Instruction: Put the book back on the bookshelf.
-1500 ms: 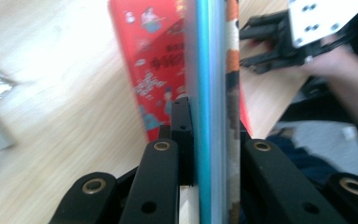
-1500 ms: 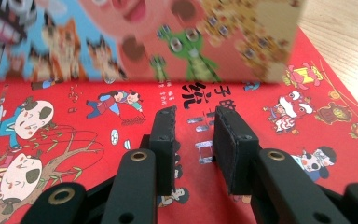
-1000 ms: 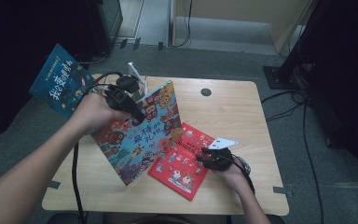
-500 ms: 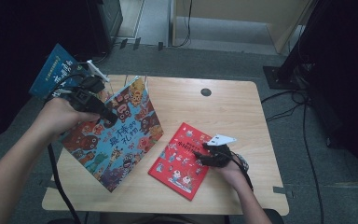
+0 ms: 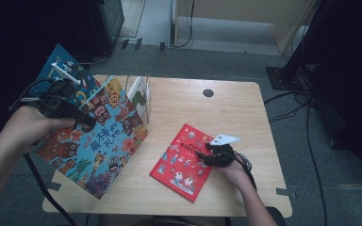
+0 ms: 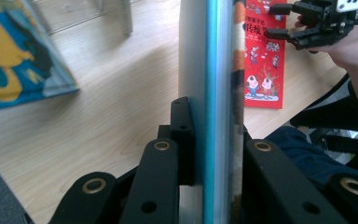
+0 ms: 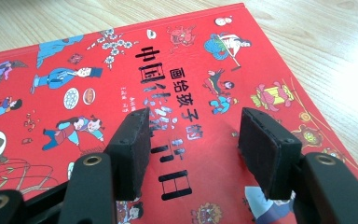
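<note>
**Big Book Swings to the Left**

Moved left since a second ago, the big monster book (image 5: 99,141) now hangs over the left edge of the wooden table (image 5: 226,113). The left gripper (image 5: 82,120) is clamped tight on its top edge. The red book (image 5: 185,161) lies flat nearby. Above it, the right gripper (image 5: 206,151) has just been opening, jaws apart, nothing between them.

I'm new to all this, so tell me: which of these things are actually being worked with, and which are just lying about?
In use:
- monster picture book, clamped in the left gripper
- red picture book, flat on the table, under the open right gripper, whose jaws have just been opening

Lying about:
- blue book at the table's far left corner
- clear stand
</note>
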The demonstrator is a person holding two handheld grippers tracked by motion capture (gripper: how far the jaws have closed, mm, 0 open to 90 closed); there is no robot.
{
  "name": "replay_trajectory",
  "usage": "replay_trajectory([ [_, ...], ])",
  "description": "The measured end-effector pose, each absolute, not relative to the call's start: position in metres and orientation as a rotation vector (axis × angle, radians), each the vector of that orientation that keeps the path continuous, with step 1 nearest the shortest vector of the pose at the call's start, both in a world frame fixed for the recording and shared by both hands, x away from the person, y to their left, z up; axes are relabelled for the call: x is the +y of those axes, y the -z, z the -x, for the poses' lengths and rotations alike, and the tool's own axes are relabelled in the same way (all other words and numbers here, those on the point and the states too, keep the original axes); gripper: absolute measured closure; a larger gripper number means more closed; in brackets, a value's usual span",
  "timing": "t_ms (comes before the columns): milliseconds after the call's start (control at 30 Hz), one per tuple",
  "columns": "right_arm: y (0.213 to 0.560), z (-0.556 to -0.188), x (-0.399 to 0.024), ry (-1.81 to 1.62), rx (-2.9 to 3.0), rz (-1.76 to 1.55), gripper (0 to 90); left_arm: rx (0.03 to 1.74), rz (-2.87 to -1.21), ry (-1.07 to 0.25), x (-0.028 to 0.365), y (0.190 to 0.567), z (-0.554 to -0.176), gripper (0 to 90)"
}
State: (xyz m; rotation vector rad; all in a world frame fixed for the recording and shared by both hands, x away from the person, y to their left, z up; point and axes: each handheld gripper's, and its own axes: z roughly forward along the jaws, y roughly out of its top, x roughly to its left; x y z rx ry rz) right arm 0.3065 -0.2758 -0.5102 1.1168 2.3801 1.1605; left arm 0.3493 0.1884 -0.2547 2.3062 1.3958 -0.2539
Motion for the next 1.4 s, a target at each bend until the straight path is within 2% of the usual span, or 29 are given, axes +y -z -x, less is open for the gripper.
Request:
replay_trajectory([
  [800, 0.511, -0.308, -0.275, -1.146, 2.378, -1.078, 43.7, 1.602, -2.123, 0.183, 0.276, 0.230, -0.325, 81.4],
  [1067, 0.512, -0.307, -0.274, -1.135, 2.380, -1.061, 44.2, 1.687, -2.072, 0.086, 0.299, 0.217, -0.334, 81.0],
  [1400, 0.512, -0.307, -0.274, -1.123, 2.379, -1.052, 44.7, 1.767, -1.969, 0.091, 0.312, 0.221, -0.360, 81.2],
])
